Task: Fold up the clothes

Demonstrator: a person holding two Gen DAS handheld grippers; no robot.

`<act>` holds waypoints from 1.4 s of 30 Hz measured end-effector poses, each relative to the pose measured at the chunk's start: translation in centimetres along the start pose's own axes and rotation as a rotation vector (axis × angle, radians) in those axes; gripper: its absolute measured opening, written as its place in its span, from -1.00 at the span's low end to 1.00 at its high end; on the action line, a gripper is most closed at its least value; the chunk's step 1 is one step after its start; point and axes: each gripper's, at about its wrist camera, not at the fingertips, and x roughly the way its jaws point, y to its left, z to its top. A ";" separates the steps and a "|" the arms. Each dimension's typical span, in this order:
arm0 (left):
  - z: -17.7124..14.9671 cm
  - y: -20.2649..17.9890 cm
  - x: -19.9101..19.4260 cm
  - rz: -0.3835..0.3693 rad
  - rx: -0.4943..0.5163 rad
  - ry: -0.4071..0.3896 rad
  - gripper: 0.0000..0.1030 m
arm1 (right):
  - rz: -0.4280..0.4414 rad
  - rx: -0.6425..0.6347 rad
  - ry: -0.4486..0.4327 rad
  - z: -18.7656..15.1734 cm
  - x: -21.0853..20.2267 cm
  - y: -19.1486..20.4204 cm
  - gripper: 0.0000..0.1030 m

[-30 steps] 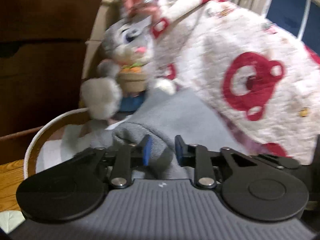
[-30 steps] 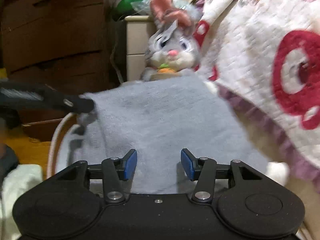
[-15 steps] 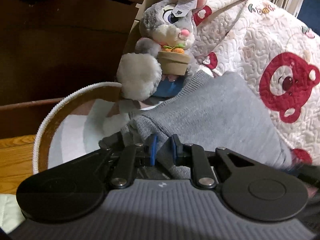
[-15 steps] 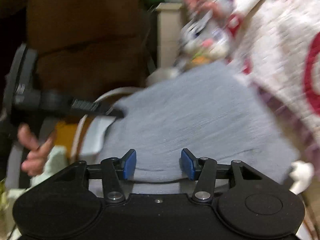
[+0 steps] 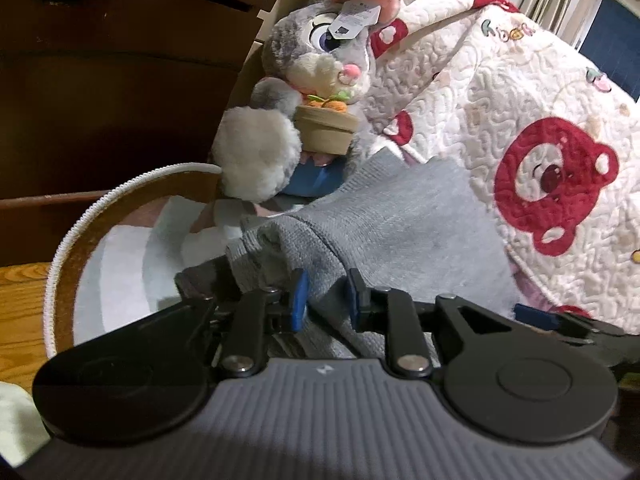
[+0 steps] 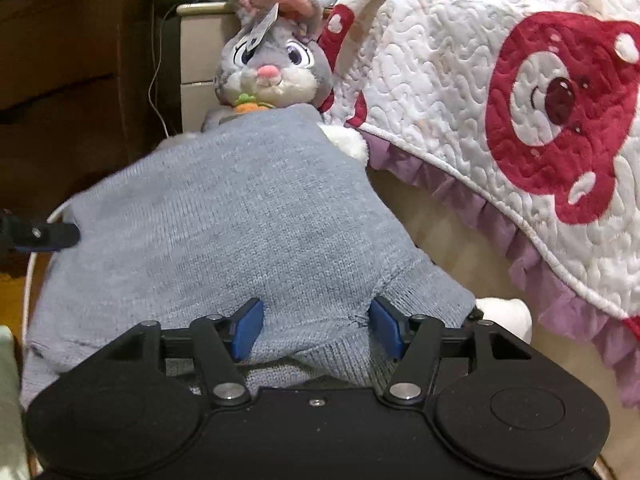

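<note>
surface: quilt, grey sweater | room: wooden floor; window

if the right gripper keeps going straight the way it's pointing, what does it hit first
Probably the grey knit sweater: it already lies between the opening jaws of the right gripper. The stuffed rabbit sits farther along that line.

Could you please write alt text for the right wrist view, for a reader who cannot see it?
The right gripper has its blue-padded jaws opening over the near edge of a grey knitted sweater spread flat. Beyond it sits a grey plush rabbit, and a white quilt with red bear prints hangs at right.
</note>
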 end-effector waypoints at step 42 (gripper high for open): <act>-12.9 -14.0 -7.1 0.158 0.346 0.325 0.69 | 0.029 0.318 0.041 -14.8 -14.9 -0.7 0.33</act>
